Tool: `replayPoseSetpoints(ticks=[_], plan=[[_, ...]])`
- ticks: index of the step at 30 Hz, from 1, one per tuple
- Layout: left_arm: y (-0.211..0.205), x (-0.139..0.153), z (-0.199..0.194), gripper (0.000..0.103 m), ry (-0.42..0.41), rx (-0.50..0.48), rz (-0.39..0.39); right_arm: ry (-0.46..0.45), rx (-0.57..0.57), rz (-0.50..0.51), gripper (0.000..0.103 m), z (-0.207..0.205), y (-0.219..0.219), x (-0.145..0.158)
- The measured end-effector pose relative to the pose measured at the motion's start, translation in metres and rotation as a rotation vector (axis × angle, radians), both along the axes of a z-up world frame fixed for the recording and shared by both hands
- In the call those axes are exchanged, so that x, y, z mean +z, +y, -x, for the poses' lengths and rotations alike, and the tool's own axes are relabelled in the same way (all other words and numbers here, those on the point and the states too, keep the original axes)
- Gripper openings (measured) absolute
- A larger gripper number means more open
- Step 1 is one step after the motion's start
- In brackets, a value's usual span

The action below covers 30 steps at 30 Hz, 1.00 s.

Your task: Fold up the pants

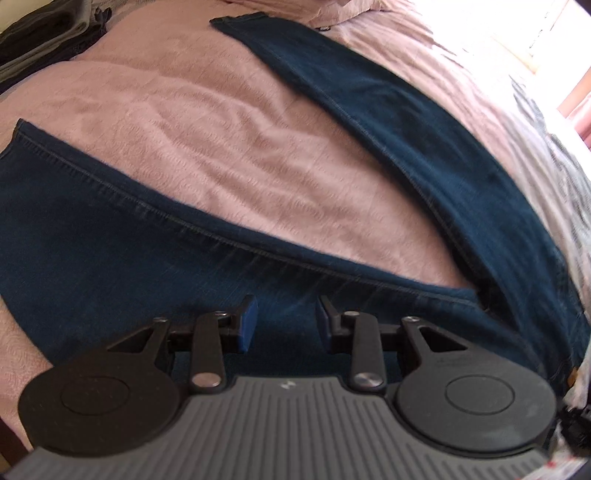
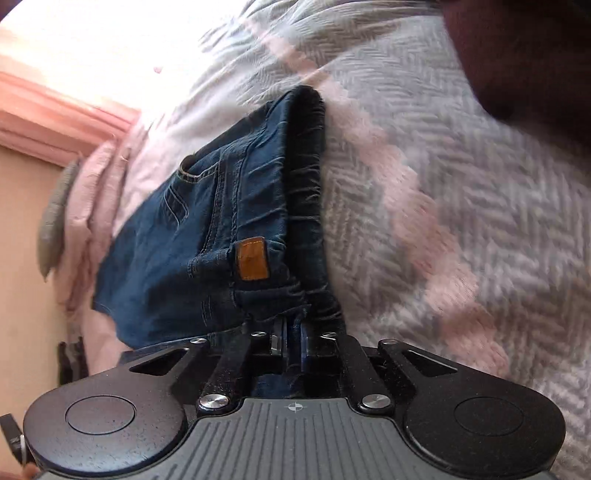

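Dark blue jeans lie spread on a pink bedspread (image 1: 221,147). In the left wrist view one leg (image 1: 110,236) runs across the near side and the other leg (image 1: 406,122) stretches away to the far hem. My left gripper (image 1: 286,314) hovers over the near leg close to the crotch. Its blue pads stand apart and nothing is pinched between them. In the right wrist view the waist end of the jeans (image 2: 192,240) shows a pocket and a tan leather patch (image 2: 252,258). My right gripper (image 2: 293,332) is shut on the gathered waistband (image 2: 306,177) at its near end.
A grey and pink herringbone blanket (image 2: 443,184) lies under and to the right of the waist. Folded dark clothes (image 1: 44,33) are stacked at the far left corner of the bed. A dark maroon shape (image 2: 517,48) fills the upper right. The bed edge and a pink wall trim (image 2: 44,122) are on the left.
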<state>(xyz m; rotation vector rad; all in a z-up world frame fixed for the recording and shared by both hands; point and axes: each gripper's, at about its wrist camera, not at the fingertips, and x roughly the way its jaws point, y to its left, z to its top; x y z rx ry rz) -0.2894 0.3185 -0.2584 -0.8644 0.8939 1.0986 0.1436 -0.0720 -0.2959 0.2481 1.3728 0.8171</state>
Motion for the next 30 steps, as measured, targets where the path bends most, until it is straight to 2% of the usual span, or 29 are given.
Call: replayPoseSetpoints(ticks=[1,4,5,6,8,10,12,13,14,15,16,19,23,25,27,28,30], plan=[[-0.002,0.000,0.003,0.029,0.003,-0.002,-0.010,-0.036,0.022,0.034,0.005,0.002,0.003,0.011],[-0.007,0.002,0.014,0.030,0.032,-0.006,-0.025,-0.336,0.051,0.210,0.008,0.026,0.005,0.052],[-0.008,0.002,0.017,0.030,0.038,-0.012,-0.030,-0.435,0.070,0.235,0.008,0.042,0.006,0.063],[-0.010,0.003,0.019,0.030,0.048,-0.022,-0.041,-0.480,0.097,0.218,0.008,0.056,0.006,0.070],[-0.012,0.002,0.019,0.031,0.074,-0.060,-0.059,-0.486,0.194,0.159,0.009,0.083,0.011,0.072],[-0.015,-0.003,0.016,0.033,0.097,-0.112,-0.071,-0.492,0.284,0.158,0.009,0.115,0.023,0.064],[-0.018,-0.009,0.013,0.034,0.122,-0.185,-0.085,-0.508,0.370,0.190,0.009,0.152,0.045,0.050],[-0.020,-0.012,0.012,0.034,0.141,-0.222,-0.103,-0.524,0.407,0.231,0.009,0.167,0.048,0.041],[-0.023,-0.017,0.013,0.034,0.163,-0.266,-0.120,-0.557,0.438,0.312,0.009,0.187,0.047,0.025],[-0.024,-0.022,0.017,0.035,0.181,-0.305,-0.124,-0.588,0.448,0.329,0.010,0.198,0.036,0.017],[-0.026,-0.026,0.023,0.035,0.198,-0.335,-0.120,-0.611,0.435,0.301,0.011,0.208,0.017,0.015],[-0.029,-0.037,0.063,0.037,0.208,-0.374,-0.106,-0.556,0.385,0.363,0.012,0.229,-0.008,0.020],[-0.032,-0.035,0.119,0.037,0.207,-0.398,-0.090,-0.559,0.319,0.506,0.012,0.264,-0.011,0.034],[-0.032,-0.029,0.140,0.037,0.202,-0.417,-0.072,-0.518,0.256,0.582,0.012,0.273,-0.009,0.042],[-0.027,-0.020,0.158,0.035,0.227,-0.418,-0.034,-0.427,0.188,0.683,0.012,0.280,-0.006,0.051],[-0.024,-0.014,0.167,0.035,0.239,-0.419,-0.005,-0.370,0.162,0.685,0.012,0.285,-0.007,0.057],[-0.023,0.005,0.182,0.035,0.234,-0.428,0.010,-0.316,0.083,0.594,0.013,0.301,-0.013,0.081]])
